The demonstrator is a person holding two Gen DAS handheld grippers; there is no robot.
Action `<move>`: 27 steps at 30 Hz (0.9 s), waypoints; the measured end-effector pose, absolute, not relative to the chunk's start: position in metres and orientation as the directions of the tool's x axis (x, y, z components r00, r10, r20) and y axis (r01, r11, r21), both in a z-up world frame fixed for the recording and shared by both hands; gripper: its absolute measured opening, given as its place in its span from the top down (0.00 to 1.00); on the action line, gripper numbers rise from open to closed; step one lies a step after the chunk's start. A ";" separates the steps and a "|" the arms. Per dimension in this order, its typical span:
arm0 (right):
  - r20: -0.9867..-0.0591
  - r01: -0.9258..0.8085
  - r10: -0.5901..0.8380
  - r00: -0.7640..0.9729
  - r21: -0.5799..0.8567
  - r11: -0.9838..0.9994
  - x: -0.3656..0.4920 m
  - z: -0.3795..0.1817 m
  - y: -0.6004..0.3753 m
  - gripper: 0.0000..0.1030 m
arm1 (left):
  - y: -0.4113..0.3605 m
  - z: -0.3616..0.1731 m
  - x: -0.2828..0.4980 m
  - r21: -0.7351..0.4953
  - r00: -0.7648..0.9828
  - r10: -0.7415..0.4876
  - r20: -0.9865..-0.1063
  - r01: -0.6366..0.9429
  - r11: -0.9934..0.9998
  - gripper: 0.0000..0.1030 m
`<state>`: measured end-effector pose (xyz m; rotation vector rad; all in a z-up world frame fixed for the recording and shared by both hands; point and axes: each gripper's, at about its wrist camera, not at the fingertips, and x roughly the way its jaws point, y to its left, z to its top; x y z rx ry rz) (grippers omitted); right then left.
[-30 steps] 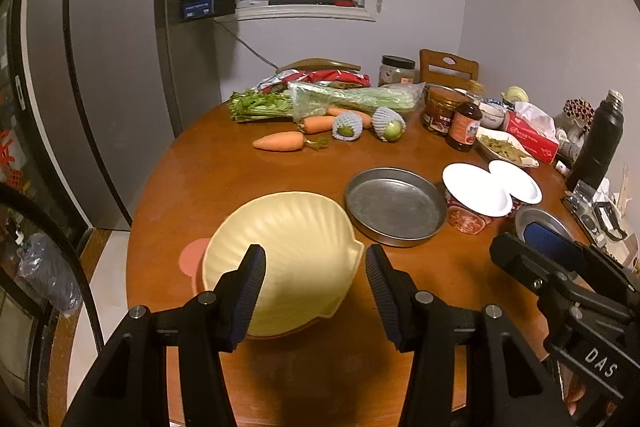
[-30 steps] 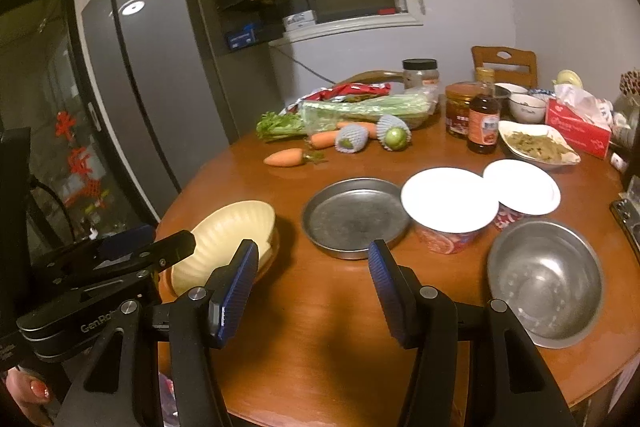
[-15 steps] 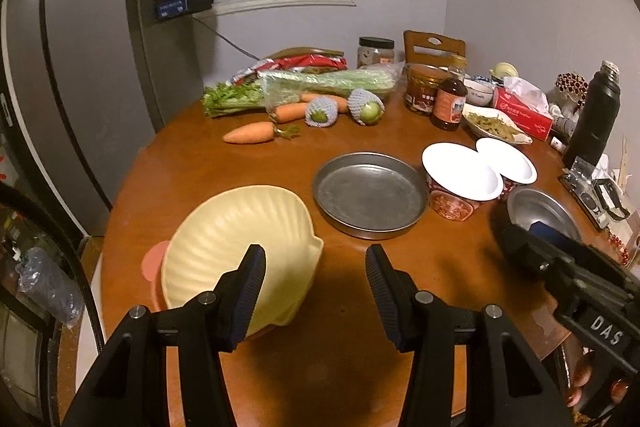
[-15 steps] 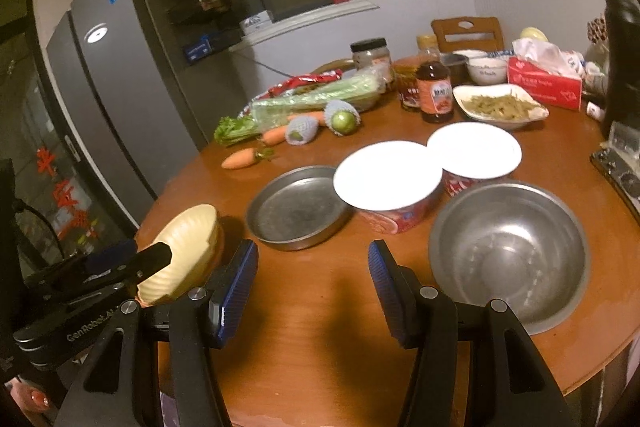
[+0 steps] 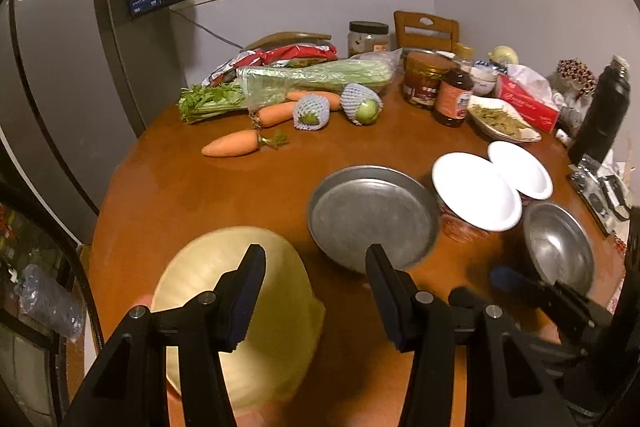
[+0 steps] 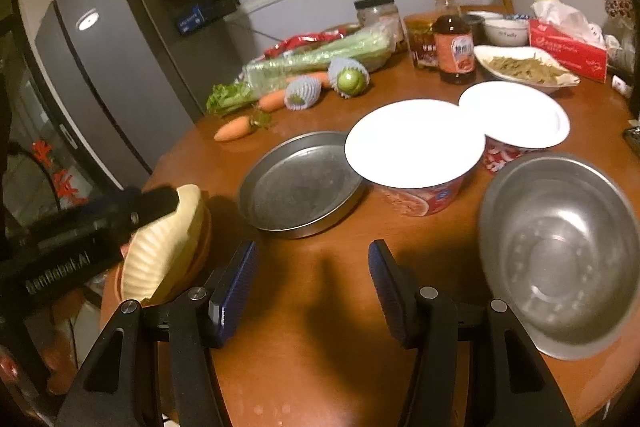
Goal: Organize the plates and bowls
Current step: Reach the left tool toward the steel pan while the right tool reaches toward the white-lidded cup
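My left gripper hangs with fingers spread and empty over the yellow shell-shaped plate at the near left edge of the round table. My right gripper, fingers also spread on nothing, sits between that plate and the steel bowl at the near right edge.

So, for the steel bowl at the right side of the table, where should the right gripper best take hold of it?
Grip the steel bowl by its near rim, from above, one finger inside the wall and one outside. It sits upright and empty, too wide to span, just right of the open right gripper.
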<state>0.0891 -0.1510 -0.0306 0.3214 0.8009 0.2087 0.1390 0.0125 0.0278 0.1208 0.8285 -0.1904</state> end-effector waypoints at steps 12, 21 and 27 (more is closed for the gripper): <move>-0.733 -0.008 0.319 0.600 0.393 0.919 0.144 -0.052 -0.147 0.42 | -0.011 0.011 0.228 0.113 0.564 -0.065 -0.823 0.274 0.955 0.50; -0.755 0.016 0.332 0.566 0.413 0.911 0.166 -0.061 -0.149 0.42 | -0.022 -0.015 0.259 0.116 0.497 -0.053 -0.866 0.304 0.945 0.50; -0.768 0.024 0.328 0.550 0.406 0.913 0.174 -0.065 -0.149 0.43 | -0.024 -0.030 0.271 0.113 0.463 -0.041 -0.885 0.300 0.947 0.50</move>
